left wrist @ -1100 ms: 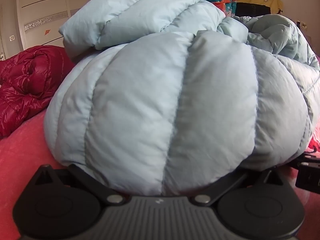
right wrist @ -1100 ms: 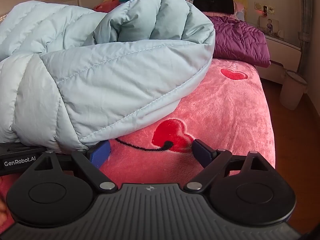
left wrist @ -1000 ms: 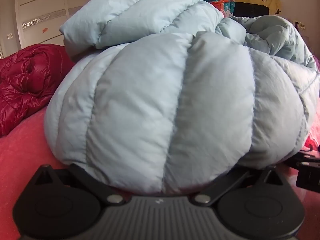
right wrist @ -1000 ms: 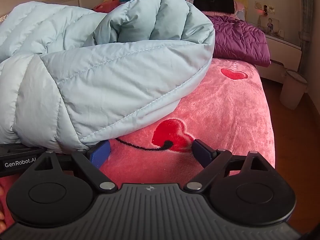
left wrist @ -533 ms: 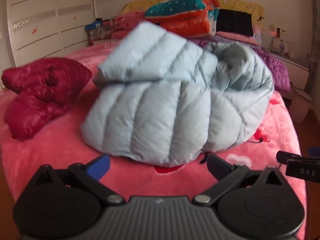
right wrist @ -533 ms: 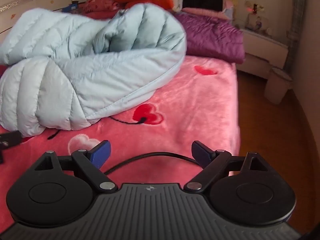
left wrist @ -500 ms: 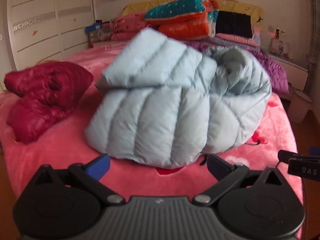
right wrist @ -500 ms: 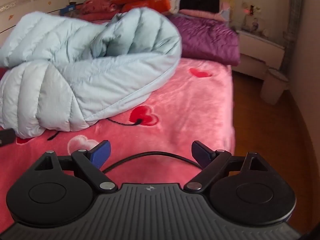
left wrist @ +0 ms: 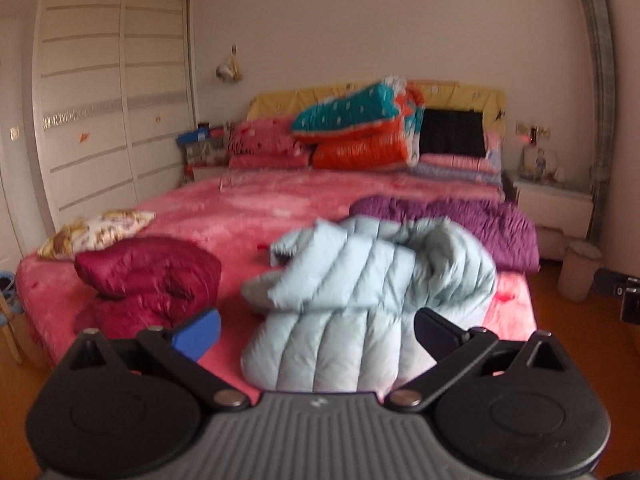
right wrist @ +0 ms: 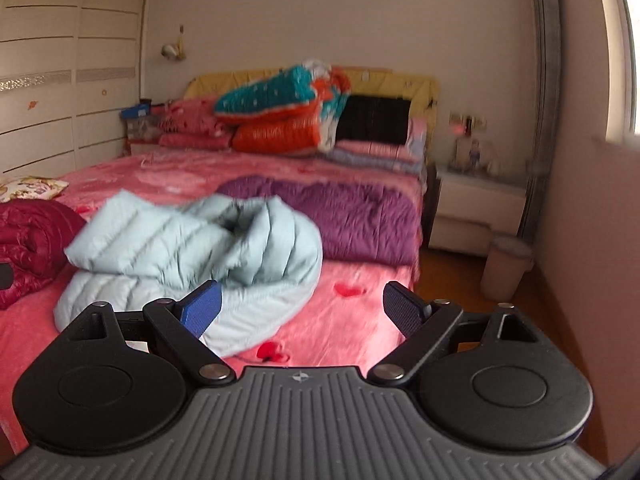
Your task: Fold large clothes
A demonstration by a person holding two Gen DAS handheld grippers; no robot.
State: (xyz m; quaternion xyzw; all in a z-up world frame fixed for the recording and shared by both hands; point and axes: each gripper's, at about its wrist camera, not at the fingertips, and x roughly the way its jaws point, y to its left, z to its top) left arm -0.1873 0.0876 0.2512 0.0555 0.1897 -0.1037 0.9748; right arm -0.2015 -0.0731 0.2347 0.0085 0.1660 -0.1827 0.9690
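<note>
**padded_parka:** Pale blue puffer jacket [left wrist: 360, 300] is bunched in a folded heap near the foot edge of the pink bed [left wrist: 260, 208], with nothing touching it. A dark red jacket [left wrist: 152, 276] sits to its left and a purple one [left wrist: 460, 220] lies just behind it.

**foldfan22:** And the grippers?

**padded_parka:** Both hang in the air short of the bed. The left gripper [left wrist: 316, 330] has its jaws spread wide and holds nothing. The right gripper [right wrist: 302, 306] is the same, blue pads well apart and empty.

**foldfan22:** Anything else in shot?

**padded_parka:** Stacked quilts [right wrist: 280, 116] at the headboard, a white wardrobe [left wrist: 112, 120] on the left, and a small bin [right wrist: 506, 268] on the floor by the nightstand [right wrist: 476, 208]. Both views are a bit blurry.
</note>
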